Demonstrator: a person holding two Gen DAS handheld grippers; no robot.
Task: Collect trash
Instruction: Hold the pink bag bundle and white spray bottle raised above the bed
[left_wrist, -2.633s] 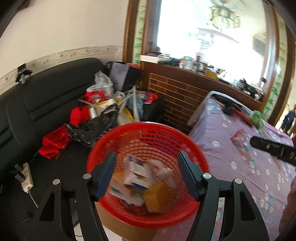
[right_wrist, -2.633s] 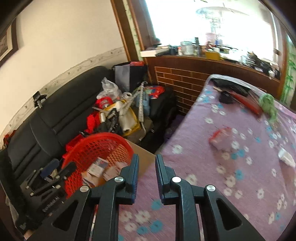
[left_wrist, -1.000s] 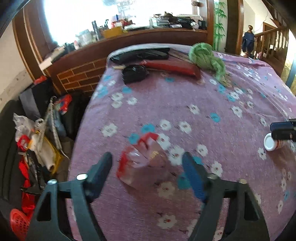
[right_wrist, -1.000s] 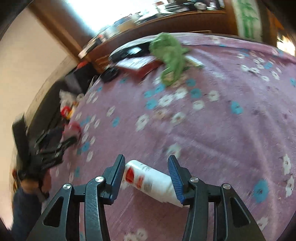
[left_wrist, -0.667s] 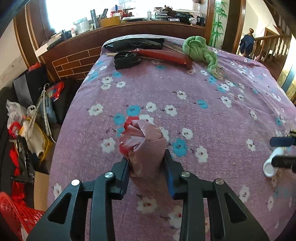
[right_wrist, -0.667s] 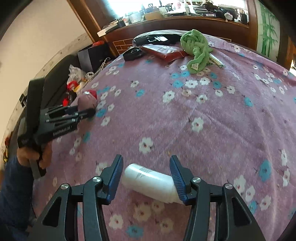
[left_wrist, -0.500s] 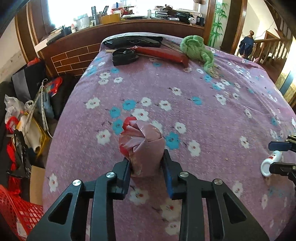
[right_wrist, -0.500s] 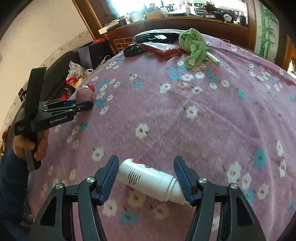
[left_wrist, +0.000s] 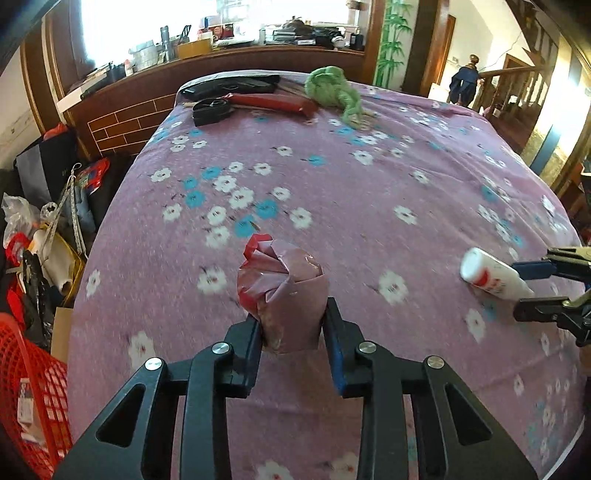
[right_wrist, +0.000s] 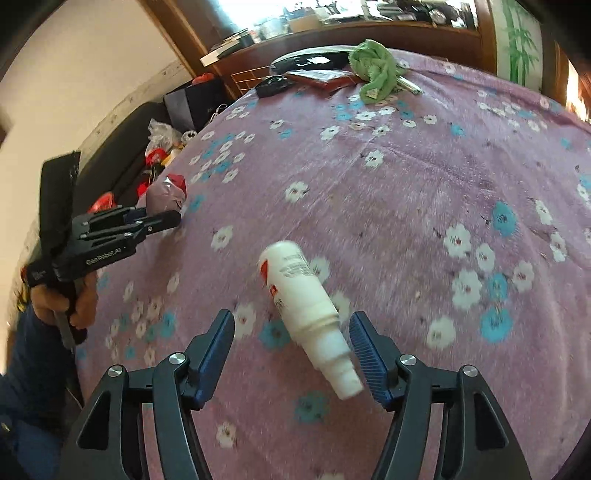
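A crumpled pink-and-red wrapper (left_wrist: 282, 284) stands between the pads of my left gripper (left_wrist: 291, 325), which is shut on it above the flowered purple bedcover (left_wrist: 369, 184). In the right wrist view the same wrapper (right_wrist: 164, 195) sits at the tip of the left gripper (right_wrist: 173, 218). A white bottle (right_wrist: 299, 291) lies on the cover, neck toward the camera, between the fingers of my right gripper (right_wrist: 291, 325). Its jaws are opening and the pads stand clear of the bottle. From the left wrist the bottle (left_wrist: 491, 277) and right gripper (left_wrist: 532, 288) show at the right edge.
A red mesh basket (left_wrist: 29, 376) holding trash stands on the floor at the lower left. Bags and clutter (left_wrist: 37, 240) fill the sofa side. A green cloth (left_wrist: 332, 92), a red pouch (left_wrist: 273, 101) and a black case (left_wrist: 212, 109) lie at the bed's far end.
My left gripper has closed on the wrapper and drawn back with it. The right gripper's jaws have widened around the bottle, which now lies neck toward the camera.
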